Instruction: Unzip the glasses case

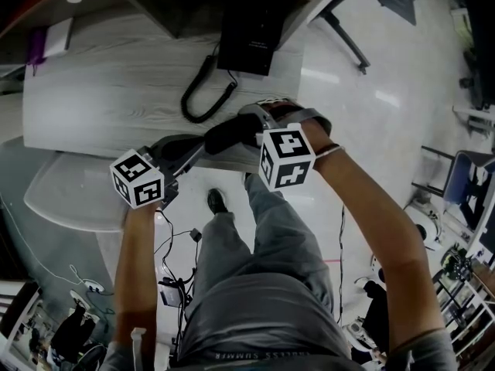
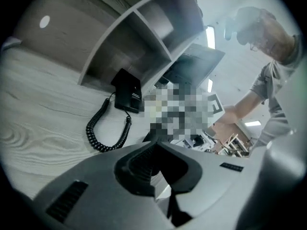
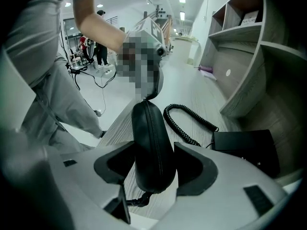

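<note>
The right gripper [image 3: 156, 166] has its two fingers spread wide, and they squeeze the black glasses case [image 3: 151, 138] from both sides. The case stands on its thin edge between them, with its zip line facing up. A little black strap [image 3: 136, 200] hangs from the near end of the case.

The left gripper [image 2: 154, 164] has its fingers pressed tight together. Its tip is right at the far end of the case. I cannot tell if it pinches the zip tab there.

The case is at the front edge of the grey wooden table [image 1: 116, 91], between the two grippers. I cannot tell if it sits on the table or is lifted a bit.

Further back on the table lies a curly black cord [image 3: 184, 121]. It runs to a black box [image 3: 247, 147] under the shelves [image 3: 240, 37].
</note>
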### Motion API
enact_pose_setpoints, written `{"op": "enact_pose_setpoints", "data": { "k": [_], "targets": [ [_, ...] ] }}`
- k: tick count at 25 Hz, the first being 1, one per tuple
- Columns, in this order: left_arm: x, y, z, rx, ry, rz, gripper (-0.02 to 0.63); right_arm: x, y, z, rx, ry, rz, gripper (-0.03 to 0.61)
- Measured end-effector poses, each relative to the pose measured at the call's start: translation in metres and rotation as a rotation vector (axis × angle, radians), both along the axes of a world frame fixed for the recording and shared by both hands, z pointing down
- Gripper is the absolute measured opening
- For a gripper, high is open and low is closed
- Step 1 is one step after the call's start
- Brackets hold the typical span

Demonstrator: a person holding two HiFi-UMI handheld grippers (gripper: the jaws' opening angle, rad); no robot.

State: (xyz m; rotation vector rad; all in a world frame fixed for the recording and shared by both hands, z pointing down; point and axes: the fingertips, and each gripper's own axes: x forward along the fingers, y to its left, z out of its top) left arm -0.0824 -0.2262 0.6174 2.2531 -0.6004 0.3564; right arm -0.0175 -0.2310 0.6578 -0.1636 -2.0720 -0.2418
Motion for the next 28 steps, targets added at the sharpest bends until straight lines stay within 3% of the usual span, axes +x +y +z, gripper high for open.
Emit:
{"op": "enact_pose_setpoints", "data": {
  "k": [4, 13, 22, 25, 26, 28],
  "targets": [
    [0.012, -0.002, -0.003, 0.023, -0.043, 0.086, 0.0, 0.0, 0.0, 0.001, -0.006, 0.018, -0.01, 0.262],
    [0.052, -0.011, -0.017, 0.064, -0.046, 0.158, -0.002, -0.009, 0.01, -0.001, -0.007, 0.004, -0.027, 0.264],
    [0.061, -0.02, -0.016, 0.066, -0.061, 0.154, -0.002, -0.011, 0.008, -0.003, -0.009, -0.066, -0.003, 0.272],
    [0.059, -0.019, -0.017, 0.042, -0.025, 0.141, -0.002, -0.004, 0.008, 0.0, -0.004, -0.112, 0.003, 0.302],
    [0.059, -0.018, -0.017, 0.034, -0.008, 0.138, -0.002, 0.002, 0.006, 0.004, -0.004, -0.105, 0.012, 0.334],
    [0.061, -0.016, -0.017, 0.024, 0.013, 0.144, -0.002, 0.016, 0.003, 0.011, -0.004, -0.089, 0.029, 0.336]
  ]
}}
